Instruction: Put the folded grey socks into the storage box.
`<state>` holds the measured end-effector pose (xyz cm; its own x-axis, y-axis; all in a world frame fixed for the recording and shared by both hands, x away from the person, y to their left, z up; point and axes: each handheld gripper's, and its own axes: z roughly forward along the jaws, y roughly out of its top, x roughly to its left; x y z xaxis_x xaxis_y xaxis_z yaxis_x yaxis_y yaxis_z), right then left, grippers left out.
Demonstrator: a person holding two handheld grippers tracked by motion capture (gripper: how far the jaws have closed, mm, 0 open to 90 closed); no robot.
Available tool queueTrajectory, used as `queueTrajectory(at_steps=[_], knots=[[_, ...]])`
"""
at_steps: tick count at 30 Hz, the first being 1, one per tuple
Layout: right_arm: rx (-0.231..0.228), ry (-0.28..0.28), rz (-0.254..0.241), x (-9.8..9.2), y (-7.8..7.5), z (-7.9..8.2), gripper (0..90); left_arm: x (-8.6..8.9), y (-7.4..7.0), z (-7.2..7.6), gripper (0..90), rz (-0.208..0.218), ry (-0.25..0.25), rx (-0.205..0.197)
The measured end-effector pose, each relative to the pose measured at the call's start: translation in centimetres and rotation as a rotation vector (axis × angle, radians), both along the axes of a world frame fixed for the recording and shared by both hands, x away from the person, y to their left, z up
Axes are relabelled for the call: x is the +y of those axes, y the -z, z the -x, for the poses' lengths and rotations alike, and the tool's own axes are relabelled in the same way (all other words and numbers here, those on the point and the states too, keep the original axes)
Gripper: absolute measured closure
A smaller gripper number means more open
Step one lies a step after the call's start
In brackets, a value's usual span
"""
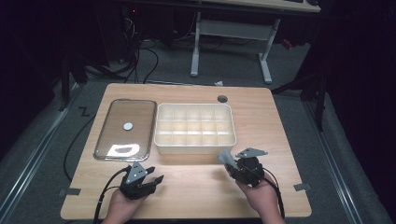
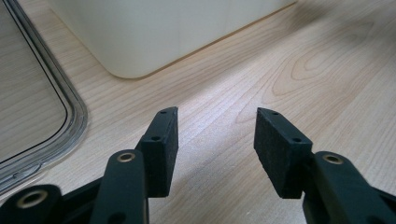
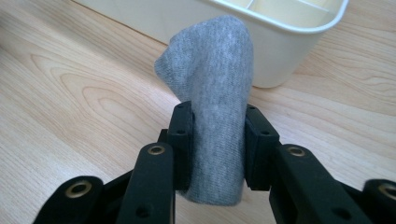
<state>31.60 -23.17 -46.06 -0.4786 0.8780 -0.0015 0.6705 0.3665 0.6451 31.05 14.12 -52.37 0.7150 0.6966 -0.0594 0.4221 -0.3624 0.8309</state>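
From the high view, the left gripper (image 1: 154, 174) sits near the bench's (image 1: 196, 186) near-left edge, the right gripper (image 1: 227, 161) just near of the cream divided box (image 1: 194, 147), with a clear lid (image 1: 125, 128) lying to the box's left. In the left gripper view, jaws apart, nothing between them, bare wood under them. And in the right gripper view, it's clamped on a folded grey sock (image 3: 212, 102), standing upright just short of the box wall (image 3: 275, 51).
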Motion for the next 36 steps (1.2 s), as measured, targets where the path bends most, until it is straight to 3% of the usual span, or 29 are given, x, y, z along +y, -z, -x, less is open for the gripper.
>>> queueTrajectory(at_steps=[5, 16, 21, 30, 36], knots=[[0.013, -0.015, 0.034, -0.4, -1.3, -0.3, 69.9, 0.0, -0.1, 0.3, 46.5, -0.028, 0.006, -0.016], [0.065, -0.013, 0.109, -0.5, -4.7, -2.3, 69.9, 0.4, 0.0, 0.3, 43.1, -0.002, 0.006, -0.003], [0.100, -0.027, 0.100, -0.2, -6.2, -3.7, 70.0, 0.4, -0.1, 0.2, 39.8, 0.017, 0.026, 0.006], [0.167, -0.045, 0.142, 0.8, -7.1, -7.1, 70.2, 0.4, -0.1, 0.2, 38.3, 0.024, 0.035, 0.015], [0.208, -0.037, 0.168, 1.5, -6.9, -9.5, 70.3, 0.4, -0.1, 0.3, 37.3, 0.028, 0.043, 0.019]])
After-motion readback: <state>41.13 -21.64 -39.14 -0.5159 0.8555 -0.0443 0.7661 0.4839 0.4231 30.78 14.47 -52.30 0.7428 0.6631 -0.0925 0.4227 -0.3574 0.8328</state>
